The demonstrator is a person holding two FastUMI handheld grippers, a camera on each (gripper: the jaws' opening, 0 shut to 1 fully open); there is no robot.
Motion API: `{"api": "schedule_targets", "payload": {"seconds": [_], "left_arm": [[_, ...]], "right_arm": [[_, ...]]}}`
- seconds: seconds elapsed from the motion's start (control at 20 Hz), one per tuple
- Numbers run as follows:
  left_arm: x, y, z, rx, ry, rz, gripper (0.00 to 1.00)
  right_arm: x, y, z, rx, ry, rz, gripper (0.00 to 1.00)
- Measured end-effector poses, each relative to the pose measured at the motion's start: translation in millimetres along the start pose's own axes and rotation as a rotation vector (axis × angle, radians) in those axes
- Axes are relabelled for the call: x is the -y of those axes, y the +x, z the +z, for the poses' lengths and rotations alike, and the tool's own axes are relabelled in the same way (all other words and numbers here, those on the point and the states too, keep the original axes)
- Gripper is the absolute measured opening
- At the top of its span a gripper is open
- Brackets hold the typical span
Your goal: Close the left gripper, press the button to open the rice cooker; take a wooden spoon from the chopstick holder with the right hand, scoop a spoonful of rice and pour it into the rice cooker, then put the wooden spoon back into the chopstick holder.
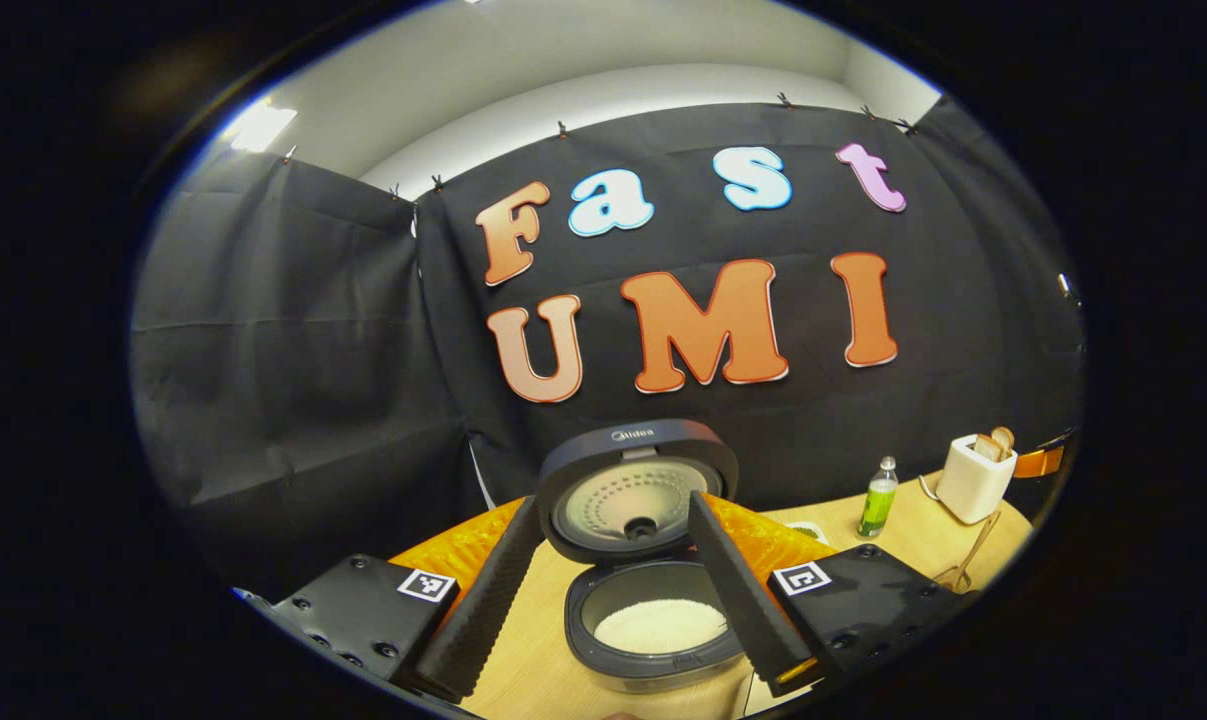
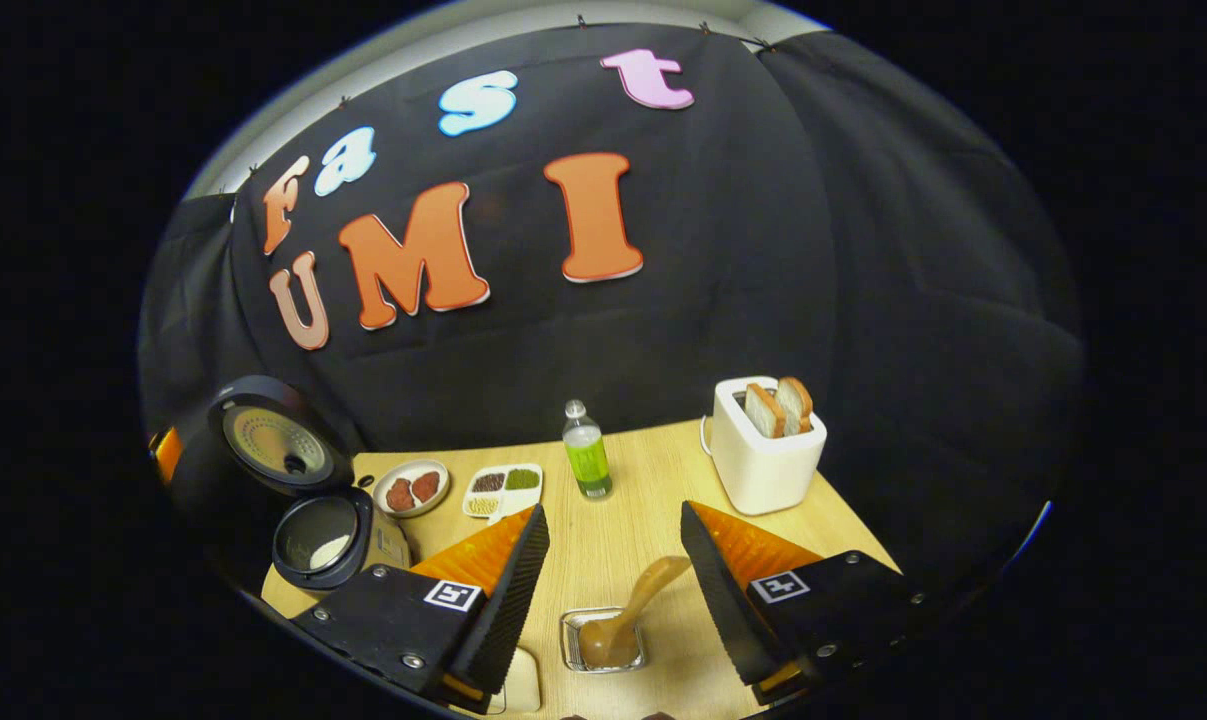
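Rice cooker at far left of the table, lid up, white rice in its pot, so button step and scoop look done; spoon return looks done or nearly so. Right of the cooker: plate with two reddish pieces, divided tray of grains, green bottle, toaster with two bread slices. Nearer than the bottle, wooden spoon stands bowl-down in the wire chopstick holder, between the spread, empty fingers of the right gripper; left gripper also wide, empty, over the cooker.
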State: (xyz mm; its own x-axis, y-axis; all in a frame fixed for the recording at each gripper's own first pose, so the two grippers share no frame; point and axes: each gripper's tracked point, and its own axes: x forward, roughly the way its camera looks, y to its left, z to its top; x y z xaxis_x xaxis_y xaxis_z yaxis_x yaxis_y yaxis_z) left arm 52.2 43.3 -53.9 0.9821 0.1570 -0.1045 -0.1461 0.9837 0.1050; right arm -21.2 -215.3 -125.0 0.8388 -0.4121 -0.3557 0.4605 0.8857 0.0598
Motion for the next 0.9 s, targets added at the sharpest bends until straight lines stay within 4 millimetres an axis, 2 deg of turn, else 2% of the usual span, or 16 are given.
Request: {"api": "schedule_targets", "payload": {"seconds": [0.3,0.4,0.5,0.6,0.75,0.9], "left_arm": [[-18.2,49.6,30.4,-0.001,-0.11,0.041,1.0],[-25.9,69.9,39.7,-0.011,-0.148,0.067,0.92],[-28.8,92.1,45.8,-0.013,-0.173,0.078,0.92],[-26.1,116.4,39.6,-0.057,-0.2,0.074,0.92],[-11.0,146.5,28.5,-0.137,-0.237,0.04,0.92],[3.8,168.4,8.6,-0.195,-0.239,0.037,0.96]], "right_arm": [[-31.4,-26.5,69.6,0.169,-0.065,0.042,0.83],[-44.4,-31.7,81.9,0.198,-0.094,0.06,0.83],[-54.8,-32.1,91.6,0.218,-0.126,0.068,0.83],[-63.0,-33.1,97.6,0.229,-0.151,0.075,0.83],[-67.6,-32.8,98.1,0.244,-0.167,0.094,0.83],[-71.8,-31.4,97.5,0.244,-0.168,0.107,0.83]]}}
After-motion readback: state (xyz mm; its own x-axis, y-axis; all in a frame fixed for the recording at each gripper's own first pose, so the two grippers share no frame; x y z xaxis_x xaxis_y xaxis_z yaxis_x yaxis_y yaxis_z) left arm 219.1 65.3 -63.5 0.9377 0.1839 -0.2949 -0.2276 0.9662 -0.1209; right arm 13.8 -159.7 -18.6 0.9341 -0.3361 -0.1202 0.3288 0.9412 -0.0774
